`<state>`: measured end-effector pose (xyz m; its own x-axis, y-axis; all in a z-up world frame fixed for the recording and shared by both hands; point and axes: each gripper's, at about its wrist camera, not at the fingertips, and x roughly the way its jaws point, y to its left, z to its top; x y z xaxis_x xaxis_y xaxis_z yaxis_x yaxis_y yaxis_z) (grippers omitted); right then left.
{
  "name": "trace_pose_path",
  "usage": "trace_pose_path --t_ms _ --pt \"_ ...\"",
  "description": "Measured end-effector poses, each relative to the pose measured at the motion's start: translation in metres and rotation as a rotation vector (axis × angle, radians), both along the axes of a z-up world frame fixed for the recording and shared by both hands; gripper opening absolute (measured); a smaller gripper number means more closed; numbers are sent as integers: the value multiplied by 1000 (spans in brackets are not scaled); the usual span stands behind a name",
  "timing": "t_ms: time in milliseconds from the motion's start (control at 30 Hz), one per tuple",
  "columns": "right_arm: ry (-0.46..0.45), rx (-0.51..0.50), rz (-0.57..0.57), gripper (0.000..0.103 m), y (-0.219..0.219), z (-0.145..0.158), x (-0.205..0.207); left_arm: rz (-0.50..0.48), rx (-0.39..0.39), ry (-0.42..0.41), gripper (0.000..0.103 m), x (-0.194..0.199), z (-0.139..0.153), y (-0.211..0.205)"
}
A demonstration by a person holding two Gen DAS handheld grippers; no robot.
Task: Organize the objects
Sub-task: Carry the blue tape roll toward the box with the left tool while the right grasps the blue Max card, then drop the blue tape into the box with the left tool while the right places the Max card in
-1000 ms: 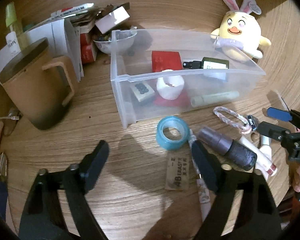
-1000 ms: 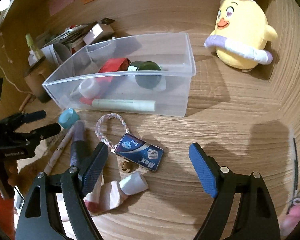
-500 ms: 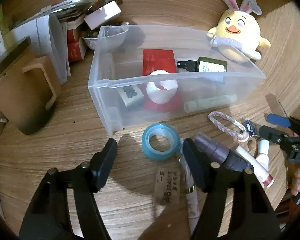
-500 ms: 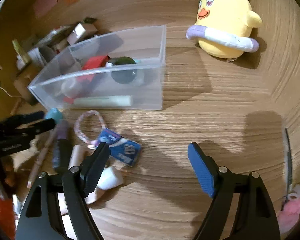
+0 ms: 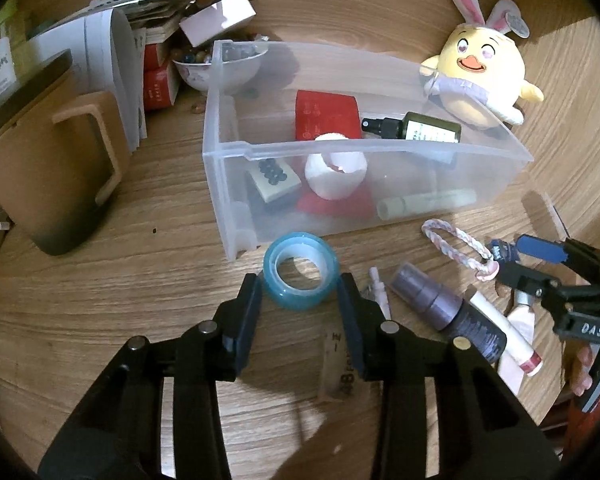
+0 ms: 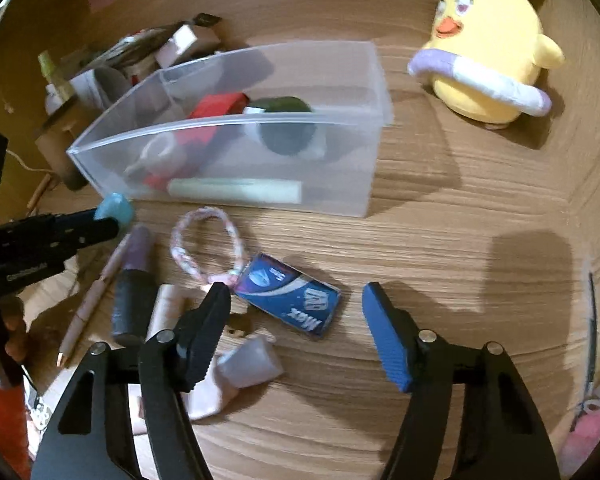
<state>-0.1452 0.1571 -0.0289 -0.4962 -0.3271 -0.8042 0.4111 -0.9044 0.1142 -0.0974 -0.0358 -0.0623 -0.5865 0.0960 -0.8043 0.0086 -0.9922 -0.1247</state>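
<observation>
Translucent plastic bin (image 5: 236, 184) on the wooden table (image 5: 140, 248) already holds a red packet (image 5: 326, 114), dark spray bottle (image 5: 416, 130), white cup (image 5: 336, 170) and pale tube (image 5: 428, 203); sorting looks partly done. Left gripper (image 5: 300, 308) has just been closing, its jaws now narrow around the blue tape roll (image 5: 300, 270), contact uncertain. Right gripper (image 6: 296, 316) has also been closing, half-wide astride the blue gum pack (image 6: 290, 305), not touching. Outside: braided loop (image 6: 204, 244), purple bottle (image 5: 448, 308), pen (image 6: 96, 292), plush chick (image 6: 488, 52).
</observation>
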Motion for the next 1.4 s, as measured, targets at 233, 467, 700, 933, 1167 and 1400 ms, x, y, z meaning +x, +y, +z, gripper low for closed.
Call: trace_pose_path --t_ms 233,467,700,933,1167,1400 --pt "11 24 -30 61 9 1 -4 -8 -31 3 48 -9 -1 8" --pt "33 45 7 61 -6 3 1 3 -42 31 39 -9 1 7" --pt "56 119 13 50 -14 0 -1 2 -63 75 39 2 7 8" --pt "41 38 -20 50 -2 6 -3 1 -59 118 39 13 20 9" --pt "135 -31 -49 50 15 45 7 -1 -27 200 39 23 52 8" --pt "241 -78 -49 50 14 85 9 -3 -8 268 39 24 81 9"
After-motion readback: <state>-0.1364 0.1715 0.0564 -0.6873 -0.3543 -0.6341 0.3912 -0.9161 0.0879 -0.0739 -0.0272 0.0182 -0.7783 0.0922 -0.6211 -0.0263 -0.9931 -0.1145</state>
